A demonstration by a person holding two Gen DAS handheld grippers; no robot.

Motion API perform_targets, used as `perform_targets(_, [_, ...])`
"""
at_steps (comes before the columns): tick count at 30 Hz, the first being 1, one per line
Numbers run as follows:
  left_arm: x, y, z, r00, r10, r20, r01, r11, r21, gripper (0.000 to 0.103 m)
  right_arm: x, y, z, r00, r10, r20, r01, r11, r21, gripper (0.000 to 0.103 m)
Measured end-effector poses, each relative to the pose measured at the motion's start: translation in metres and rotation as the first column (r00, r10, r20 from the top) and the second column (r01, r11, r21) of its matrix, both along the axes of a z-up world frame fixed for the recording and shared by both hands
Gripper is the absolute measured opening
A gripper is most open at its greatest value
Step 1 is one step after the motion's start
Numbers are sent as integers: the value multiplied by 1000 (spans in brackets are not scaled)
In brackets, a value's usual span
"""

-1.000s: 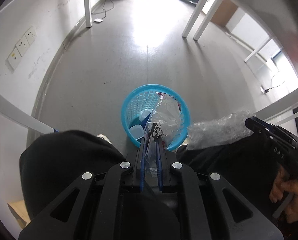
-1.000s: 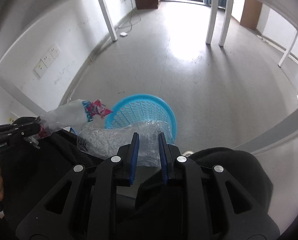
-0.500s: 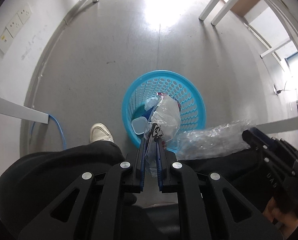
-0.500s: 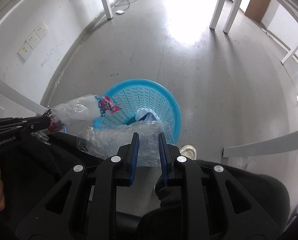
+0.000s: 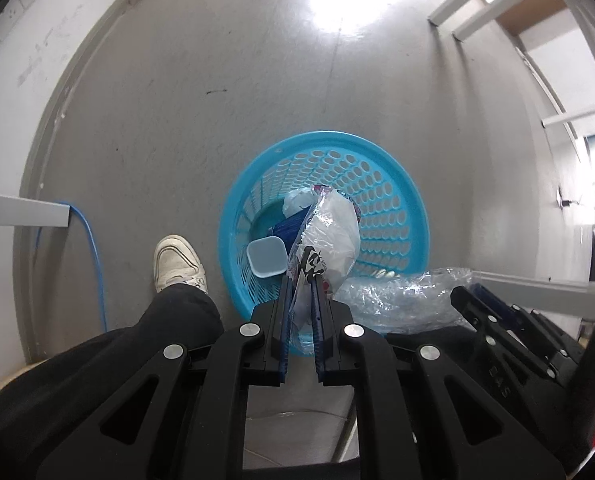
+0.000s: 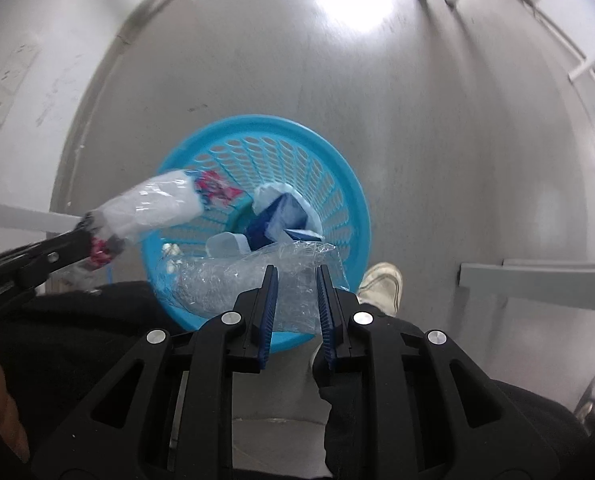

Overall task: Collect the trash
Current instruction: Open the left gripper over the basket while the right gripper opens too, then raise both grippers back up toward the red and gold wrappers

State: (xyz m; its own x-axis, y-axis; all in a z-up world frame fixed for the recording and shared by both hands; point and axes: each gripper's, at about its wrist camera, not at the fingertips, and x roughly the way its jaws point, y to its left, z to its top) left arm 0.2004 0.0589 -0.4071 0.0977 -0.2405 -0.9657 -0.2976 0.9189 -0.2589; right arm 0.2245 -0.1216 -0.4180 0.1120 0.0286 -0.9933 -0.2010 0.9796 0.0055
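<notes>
A round blue plastic basket stands on the grey floor right below both grippers. Inside it lie a pale blue lid, a dark blue packet and white wrapping. My left gripper is shut on a clear snack wrapper with red and black print, which hangs over the basket's near side. My right gripper is shut on a crumpled clear plastic bag above the basket's near rim. The bag and wrapper each show in the other view too.
A person's black trouser legs and white shoe are close beside the basket. A blue cable runs down by a grey table leg at left. White table legs stand far back.
Both grippers have come down and tilted toward the floor, so the basket looks larger and sits right under them. Each still holds its piece of trash.
</notes>
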Motion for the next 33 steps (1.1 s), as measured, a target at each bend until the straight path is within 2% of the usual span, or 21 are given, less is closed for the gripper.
perform_targets(5, [11,0,-13,999,18,-41,-19,1000,-24,10,21,-1,-29,998,-34,-57,32,999,-43,19])
perform_targets(10, [17,1,-23,997,33,-64,-37,997,-69,10,29,-1,-40,996,-43,-76,41,999,-31,19])
perform_targets(12, [19,0,-23,998,50,-47,-55,992,-115,16,30,-5,-42,995,-55,-84,55,998,-4,22])
perform_targets(13, [20,0,-21,998,59,-31,-63,989,-136,31,32,-6,-43,994,-60,-90,61,998,5,23])
perform_targets(14, [22,0,-21,998,62,-18,-64,988,-143,47,33,-6,-45,993,-64,-97,65,998,11,30])
perform_targets(15, [23,1,-19,998,67,-7,-68,988,-142,49,32,-6,-46,992,-67,-104,69,997,20,35])
perform_targets(21, [22,2,-19,995,93,-25,-95,989,-116,49,28,1,-42,991,-45,-128,53,997,54,39])
perform_targets(28, [9,8,-3,993,117,13,-116,990,-84,49,8,6,-19,994,-4,-106,12,996,84,45])
perform_targets(33, [-7,9,22,993,100,69,-98,995,-22,49,-8,2,6,998,10,-68,-1,992,126,46])
